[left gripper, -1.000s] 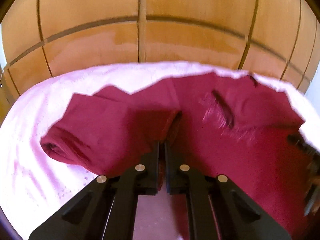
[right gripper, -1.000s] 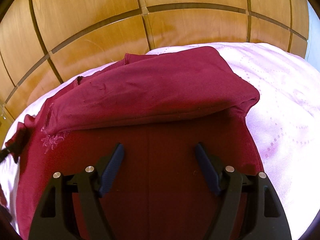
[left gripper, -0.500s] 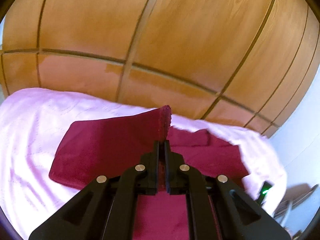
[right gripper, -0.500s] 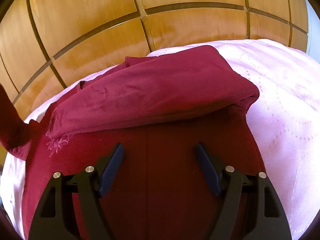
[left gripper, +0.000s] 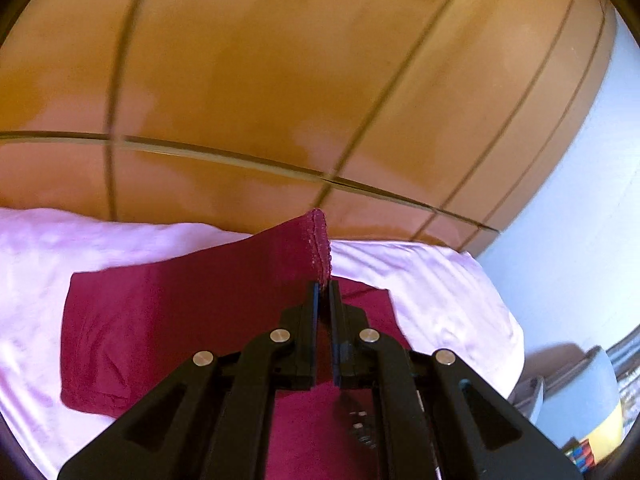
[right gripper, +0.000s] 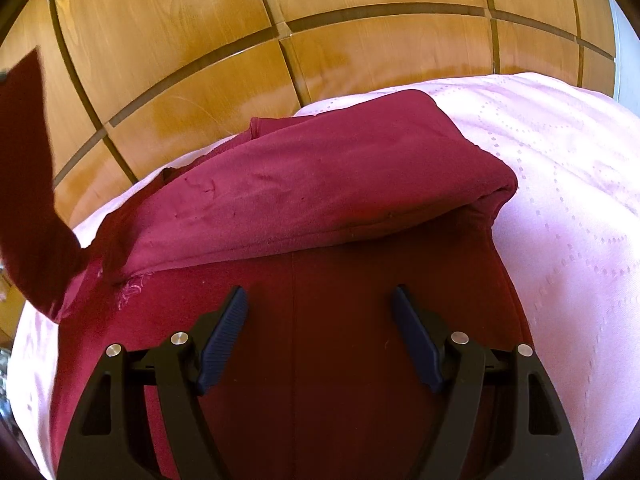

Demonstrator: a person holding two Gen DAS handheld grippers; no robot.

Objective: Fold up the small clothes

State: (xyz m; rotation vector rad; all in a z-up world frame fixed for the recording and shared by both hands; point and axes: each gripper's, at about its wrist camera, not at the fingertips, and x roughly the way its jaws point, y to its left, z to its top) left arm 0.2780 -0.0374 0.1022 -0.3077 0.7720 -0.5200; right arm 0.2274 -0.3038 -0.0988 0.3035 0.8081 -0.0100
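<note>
Setting: a bed under a pale pink bedspread point(right gripper: 568, 184), backed by a wooden panelled wall point(right gripper: 360, 60) with dark grooves.

A dark red garment point(right gripper: 320, 184) is spread on the bedspread, its long axis running left to right across both views. One side has already been folded inward, forming a thick band across the far half in the right wrist view.

Left gripper point(left gripper: 324, 286): clenched on a hemmed sleeve end point(left gripper: 318, 240), which is held raised above the bed; the sleeve slopes down and to the left from the jaws to the garment body. In the right wrist view the same sleeve is seen as a dark strip rising at the far left edge.

Right gripper point(right gripper: 318, 300): released, jaws spread wide, nothing between them, hovering over the flat near part of the garment.

Key relation: the garment body lies below and to the right of the lifted sleeve, so the sleeve would probably be carried across toward the folded band. The left hand is the nearer one.

Change versus one second earlier: the sleeve was low against the cloth then and is now lifted well clear. The right gripper is unchanged in place and opening.
</note>
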